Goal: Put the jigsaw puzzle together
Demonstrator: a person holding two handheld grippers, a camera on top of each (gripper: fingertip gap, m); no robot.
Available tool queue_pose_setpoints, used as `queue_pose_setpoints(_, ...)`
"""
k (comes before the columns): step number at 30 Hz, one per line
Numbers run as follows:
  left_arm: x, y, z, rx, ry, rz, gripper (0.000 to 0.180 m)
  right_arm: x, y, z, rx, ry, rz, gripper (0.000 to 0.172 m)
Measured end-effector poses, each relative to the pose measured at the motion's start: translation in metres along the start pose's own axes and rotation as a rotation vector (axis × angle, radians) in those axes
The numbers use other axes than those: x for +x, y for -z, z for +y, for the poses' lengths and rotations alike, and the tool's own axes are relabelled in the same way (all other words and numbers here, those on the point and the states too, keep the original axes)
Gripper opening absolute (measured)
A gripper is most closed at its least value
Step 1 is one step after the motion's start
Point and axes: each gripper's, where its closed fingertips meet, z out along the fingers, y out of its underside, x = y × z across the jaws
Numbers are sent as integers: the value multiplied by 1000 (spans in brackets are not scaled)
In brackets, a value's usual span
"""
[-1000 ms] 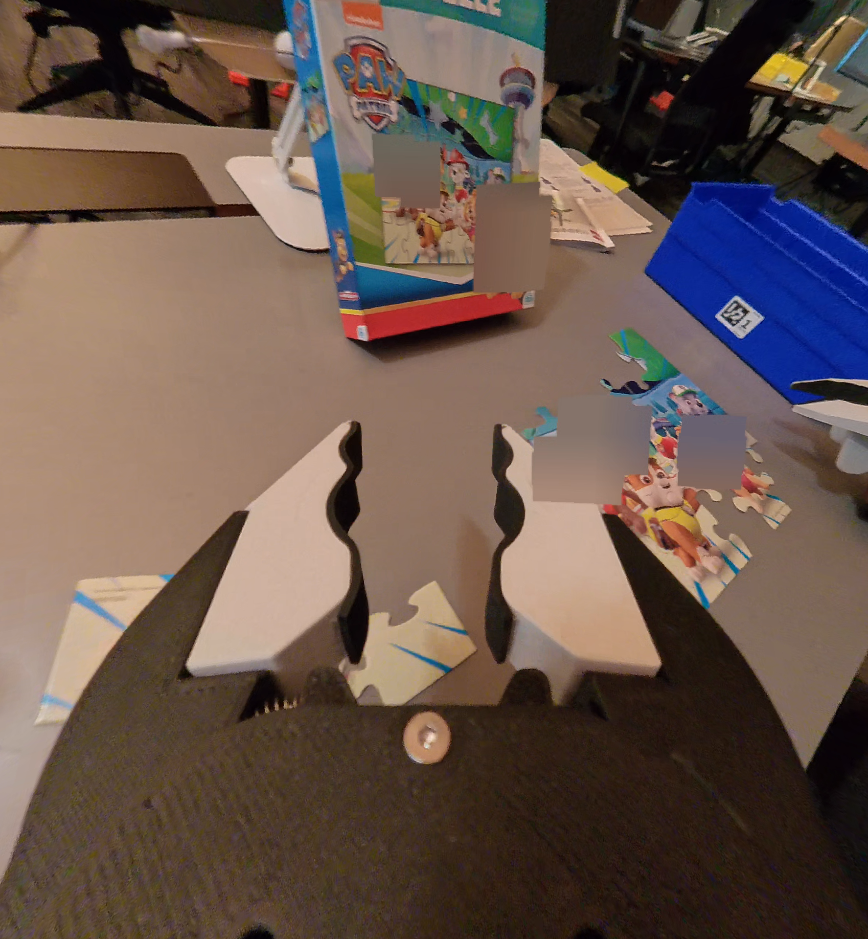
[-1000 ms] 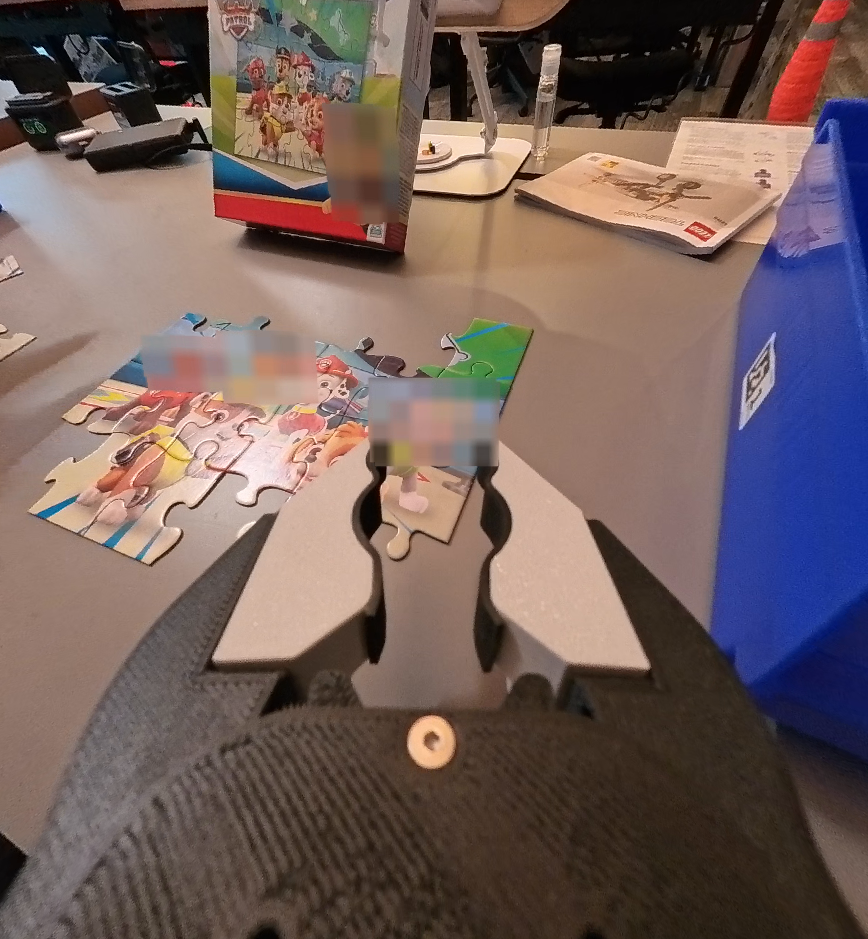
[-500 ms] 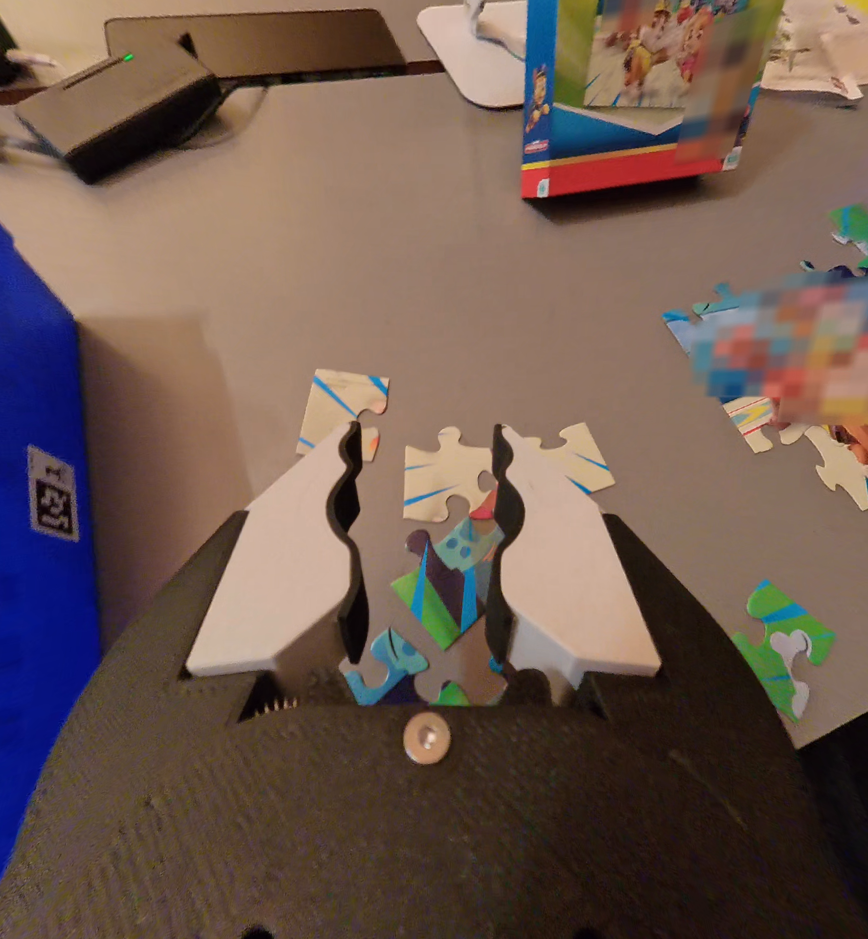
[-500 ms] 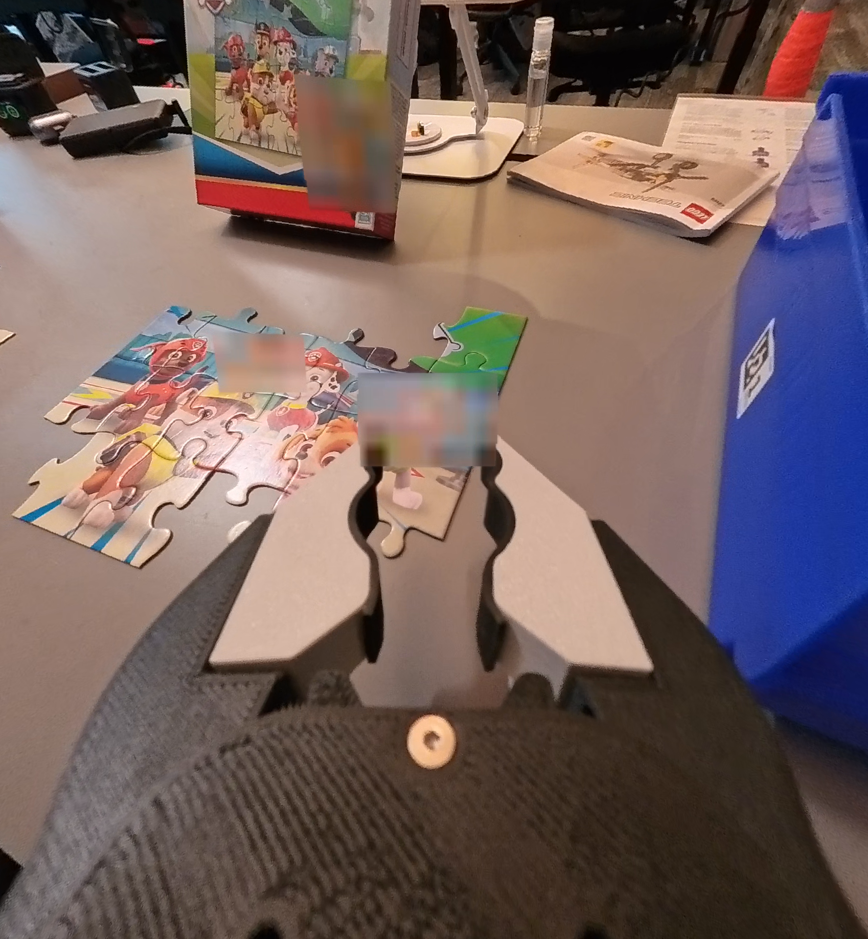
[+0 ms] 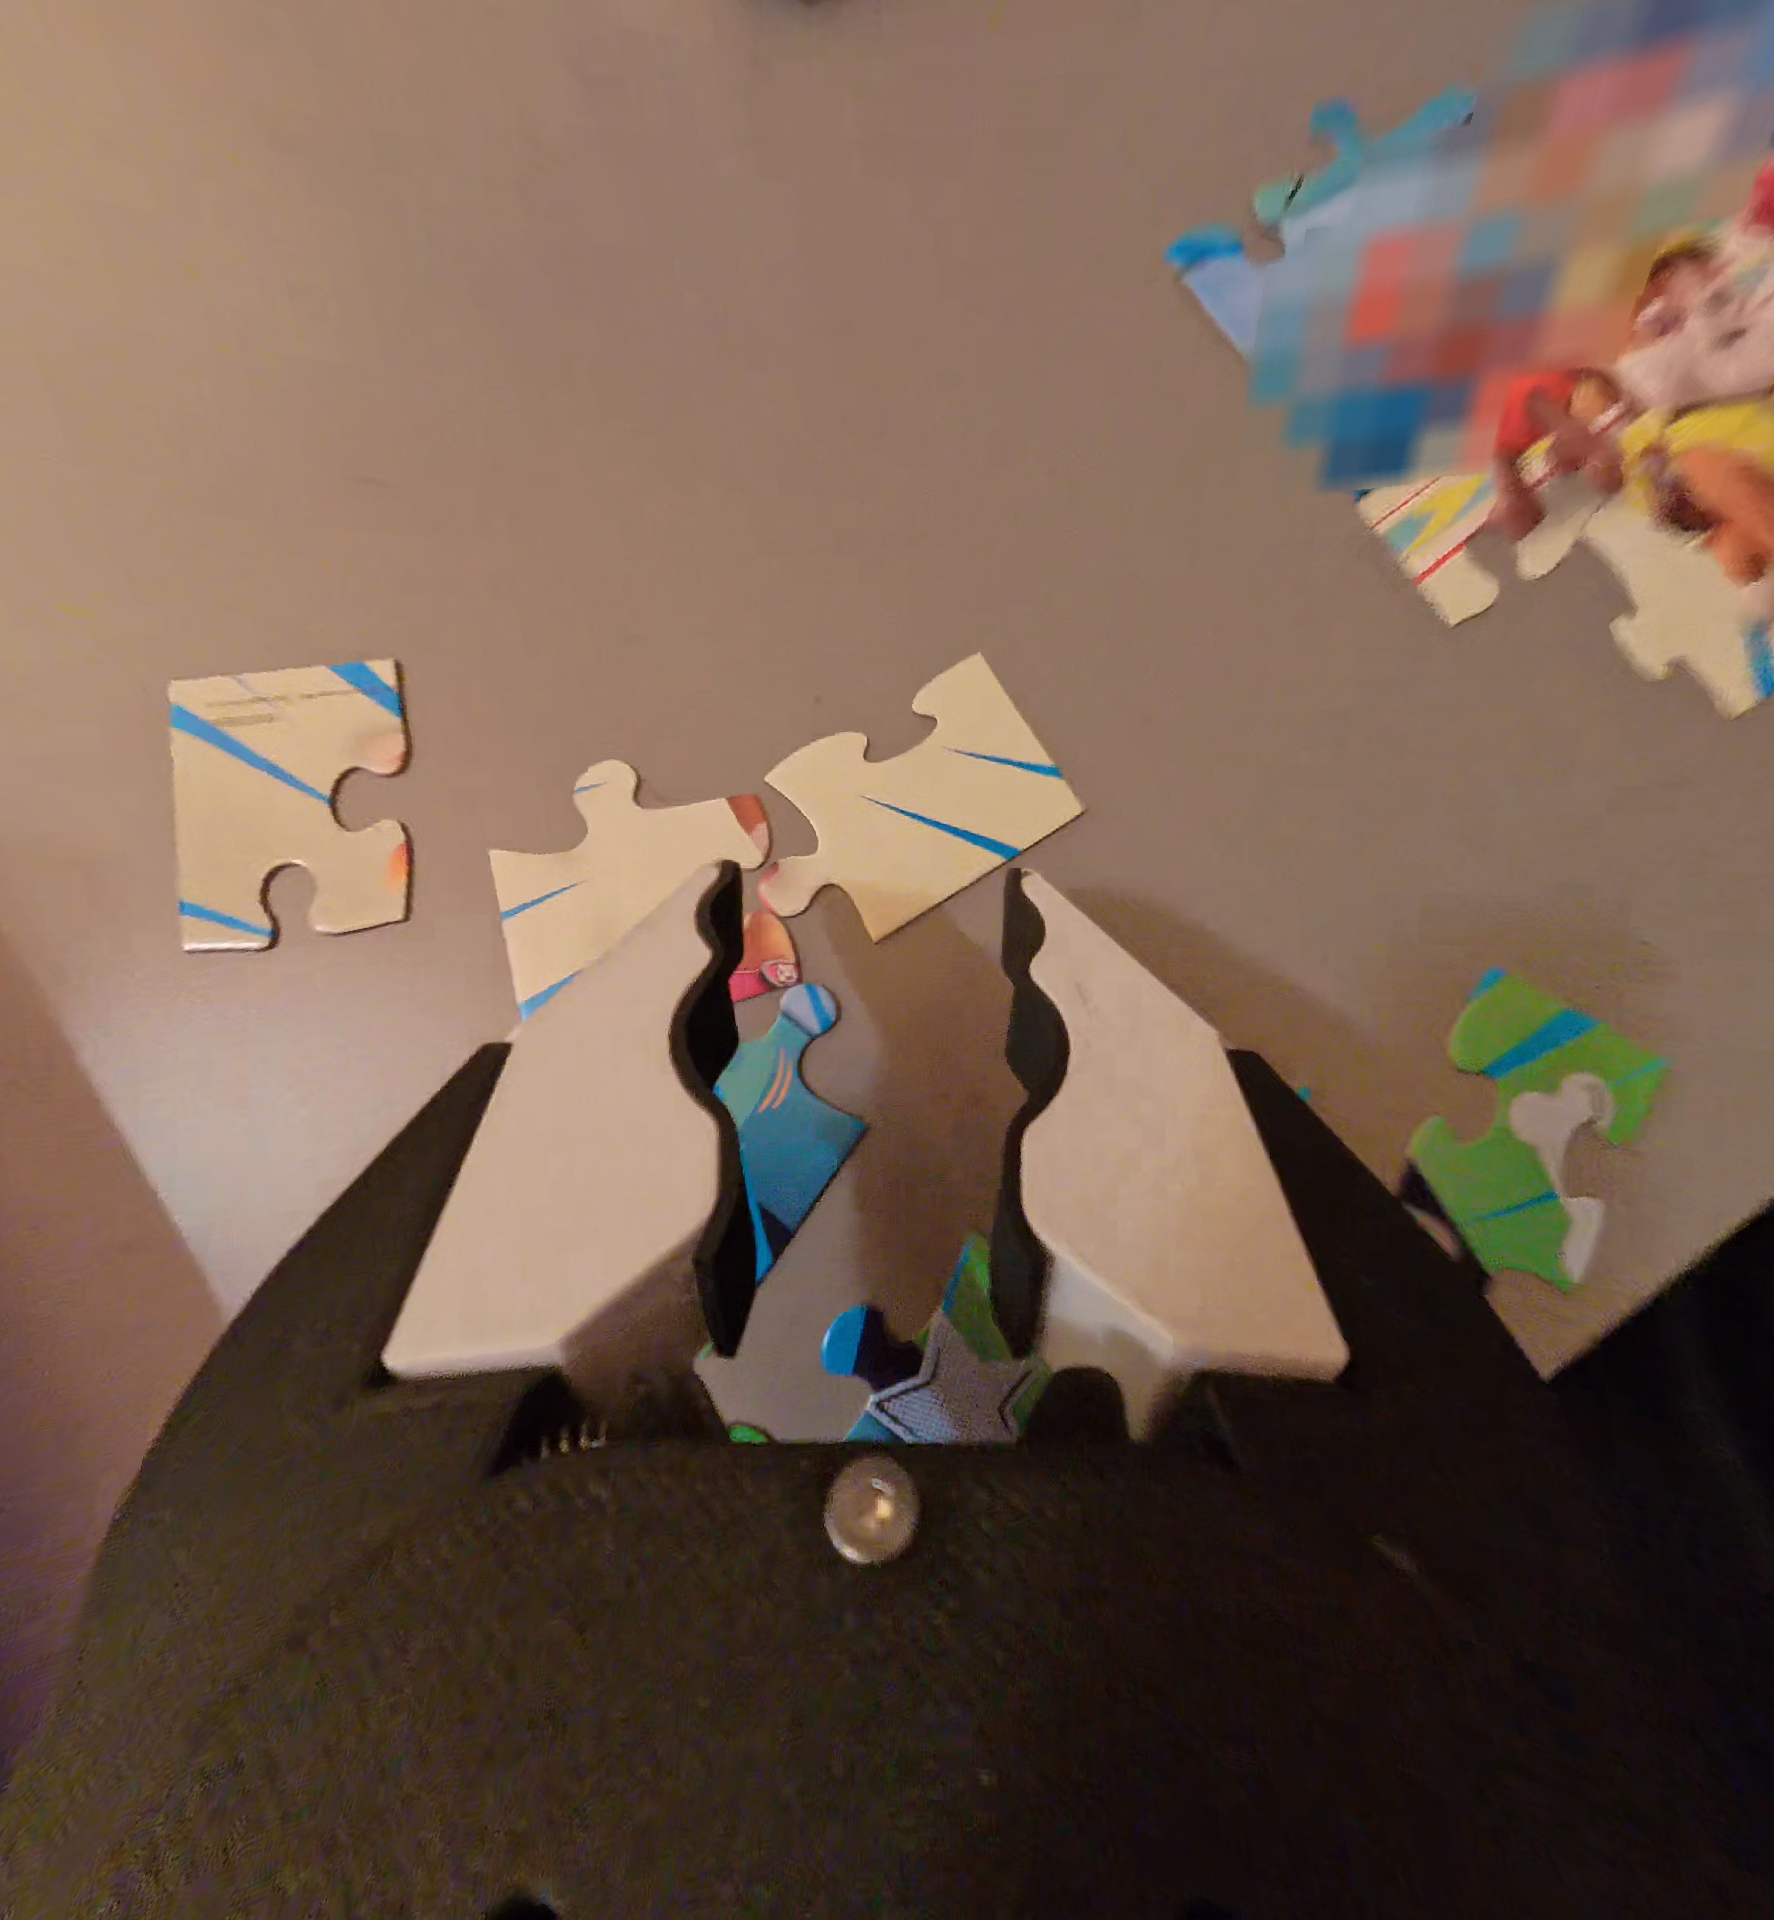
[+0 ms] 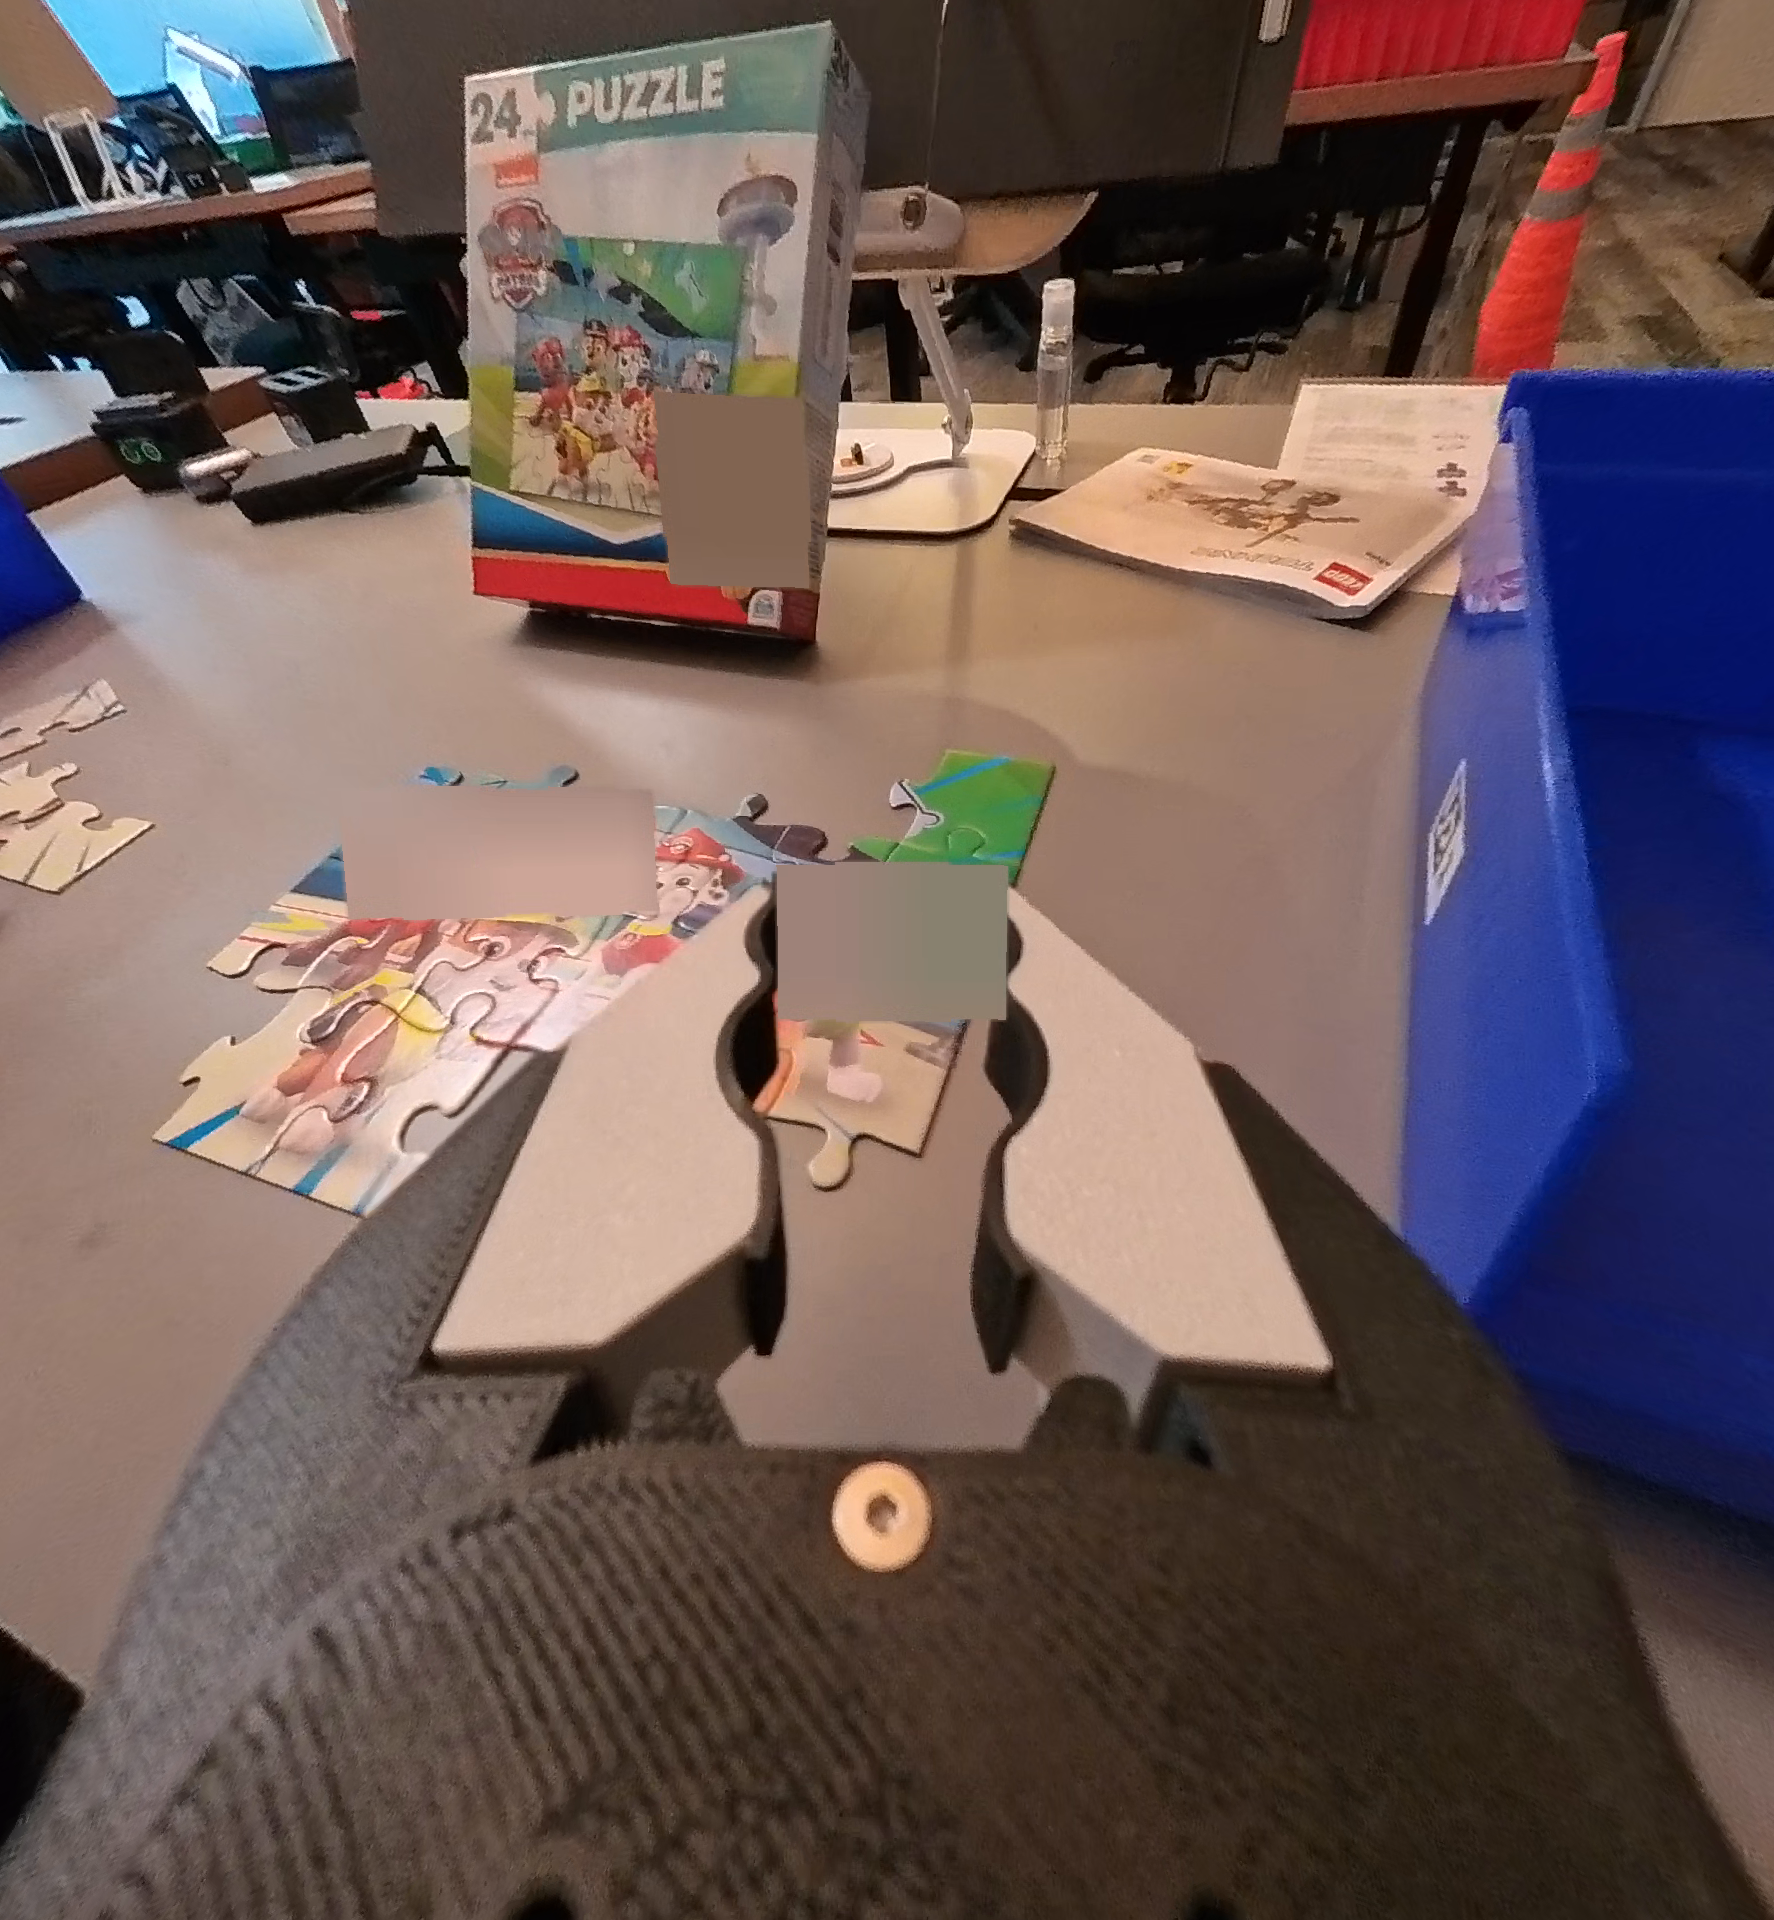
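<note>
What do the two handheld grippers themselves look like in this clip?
Both match: the left gripper and right gripper have a black, ribbed-textured body with a silver screw at its centre, and two pale grey wedge-shaped fingers lined with wavy black inner pads. No cables, markings or sleeves show.

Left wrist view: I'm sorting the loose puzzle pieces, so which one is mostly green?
The green piece with a white bone shape, right of the left gripper; the others are cream or blue.

Loose puzzle pieces (image 5: 924,810) lie on the bench (image 5: 654,416) just beyond the left fingers (image 5: 654,1039), others between and beneath them. The joined puzzle (image 6: 426,1018) lies left of the right fingers (image 6: 644,1091), a bin (image 6: 1641,831) right, a box (image 6: 654,343) behind.
</note>
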Motion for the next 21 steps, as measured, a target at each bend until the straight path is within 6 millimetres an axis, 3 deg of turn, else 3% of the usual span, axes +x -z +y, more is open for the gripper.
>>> queue_pose_setpoints(3, -14, -4, 4, -41, -49, -118, 53, -3, -1, 5, -8, -8, -8, 35)
queue_pose_setpoints(11, -55, 5, 8, 16, 168, -146, 53, -5, -2, 7, -2, -26, -25, 34)
queue_pose_setpoints(21, -73, 8, 17, 4, 214, -181, 49, -6, -4, 7, -8, -15, -22, 34)
